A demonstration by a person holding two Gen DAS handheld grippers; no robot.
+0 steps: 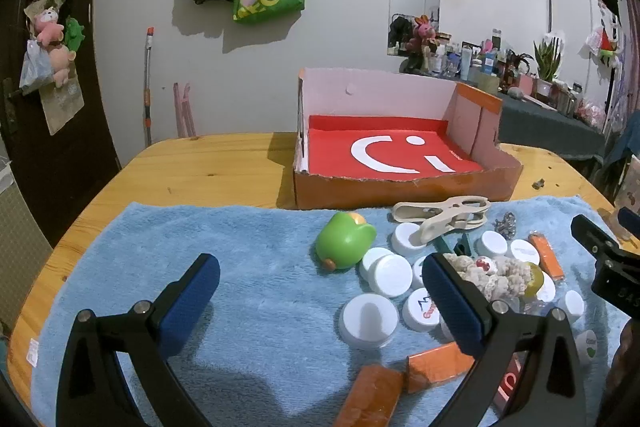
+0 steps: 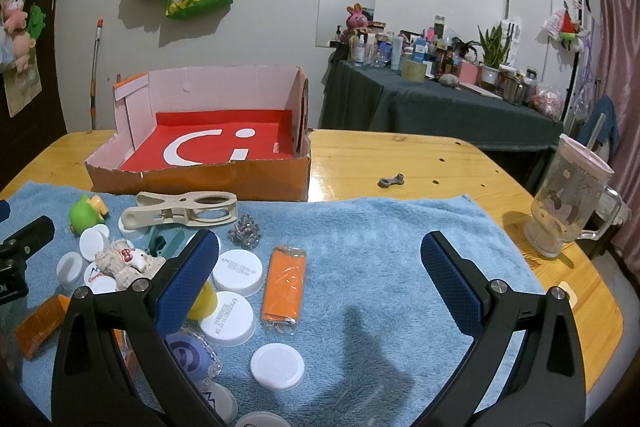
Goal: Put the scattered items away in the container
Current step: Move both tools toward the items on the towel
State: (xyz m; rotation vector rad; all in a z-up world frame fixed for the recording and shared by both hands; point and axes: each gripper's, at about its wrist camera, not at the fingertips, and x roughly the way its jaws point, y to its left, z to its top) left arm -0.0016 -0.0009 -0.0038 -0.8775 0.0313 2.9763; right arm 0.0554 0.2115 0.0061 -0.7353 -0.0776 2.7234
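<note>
Wood planks form the table (image 2: 400, 163), its rounded edges visible left and right, with a fluffy blue towel (image 2: 380, 247) spread over the near half. At the far edge of the towel stands the container, a cut-down cardboard box (image 2: 224, 183) with a torn low front wall, taller pink back and side walls, and a smooth red liner inside.

Both grippers hover above the towel with jaws spread wide and nothing between them. Bare towel lies under the left gripper (image 1: 320, 291) and to its left. Bare towel also lies under the right gripper (image 2: 320, 267) and to its right.

Scattered items cluster between the 2 grippers: a glossy green toy (image 1: 345, 245), a beige plastic clip (image 2: 184, 213) just in front of the box, round white caps (image 2: 228, 321), a flat orange packet (image 2: 285, 283) and a knobbly white plush figure (image 2: 126, 263).

A clear mug with a straw (image 2: 568, 207) stands on bare wood at the far right.
</note>
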